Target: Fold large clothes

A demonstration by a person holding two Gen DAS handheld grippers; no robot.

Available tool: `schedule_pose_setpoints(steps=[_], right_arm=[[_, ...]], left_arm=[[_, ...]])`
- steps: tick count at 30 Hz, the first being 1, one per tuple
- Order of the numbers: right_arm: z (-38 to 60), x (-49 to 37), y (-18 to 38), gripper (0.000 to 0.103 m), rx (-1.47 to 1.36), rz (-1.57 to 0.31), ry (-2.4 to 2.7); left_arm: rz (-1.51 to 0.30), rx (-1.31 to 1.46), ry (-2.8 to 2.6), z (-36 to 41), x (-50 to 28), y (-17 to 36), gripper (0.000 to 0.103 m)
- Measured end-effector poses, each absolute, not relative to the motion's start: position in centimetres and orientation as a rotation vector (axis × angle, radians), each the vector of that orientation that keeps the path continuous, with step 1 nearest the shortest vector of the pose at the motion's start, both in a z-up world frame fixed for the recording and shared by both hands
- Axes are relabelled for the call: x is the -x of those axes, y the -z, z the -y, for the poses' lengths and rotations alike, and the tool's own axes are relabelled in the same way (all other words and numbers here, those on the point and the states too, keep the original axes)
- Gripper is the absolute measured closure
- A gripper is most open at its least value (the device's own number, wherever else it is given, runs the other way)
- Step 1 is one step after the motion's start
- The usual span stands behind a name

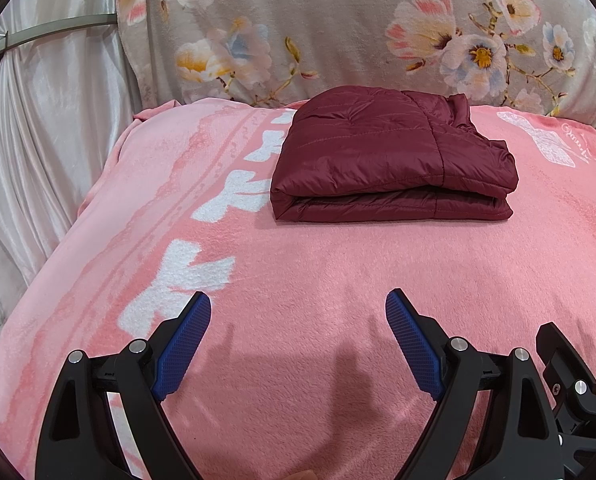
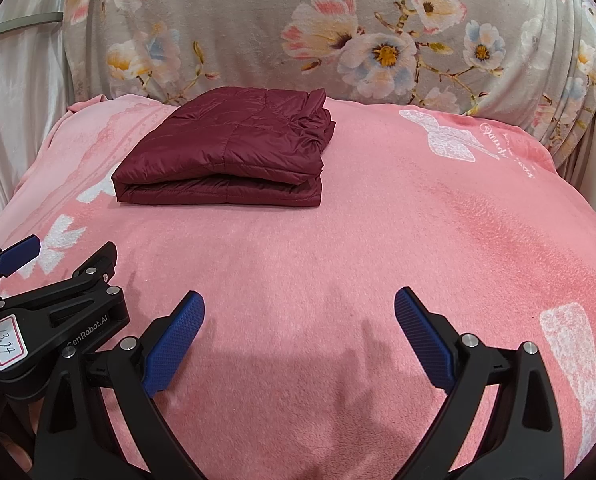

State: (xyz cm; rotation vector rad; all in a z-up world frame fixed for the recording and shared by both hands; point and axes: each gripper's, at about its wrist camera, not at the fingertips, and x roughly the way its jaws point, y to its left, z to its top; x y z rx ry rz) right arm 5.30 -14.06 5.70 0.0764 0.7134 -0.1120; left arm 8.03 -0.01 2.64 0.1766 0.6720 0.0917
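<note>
A maroon quilted jacket point(image 1: 389, 160) lies folded into a compact rectangle on a pink blanket point(image 1: 298, 280), toward its far side. It also shows in the right wrist view point(image 2: 226, 152), left of centre. My left gripper point(image 1: 298, 304) is open and empty, hovering above the near part of the blanket, well short of the jacket. My right gripper point(image 2: 299, 300) is open and empty too, beside the left one. The left gripper's body point(image 2: 54, 304) shows at the left edge of the right wrist view.
A grey floral blanket point(image 1: 337, 28) rises behind the pink blanket. A shiny white curtain point(image 1: 46, 120) hangs at the left. The pink blanket has white bow patterns point(image 2: 445, 140).
</note>
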Motion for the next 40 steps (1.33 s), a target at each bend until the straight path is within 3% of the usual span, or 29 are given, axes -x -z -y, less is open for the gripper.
schedule_pose_setpoints(steps=[40], right_arm=[[14.15, -5.33, -5.72, 0.009, -0.074, -0.714, 0.111]], left_arm=[[-0.675, -0.185, -0.101, 0.08, -8.14, -2.85, 0.019]])
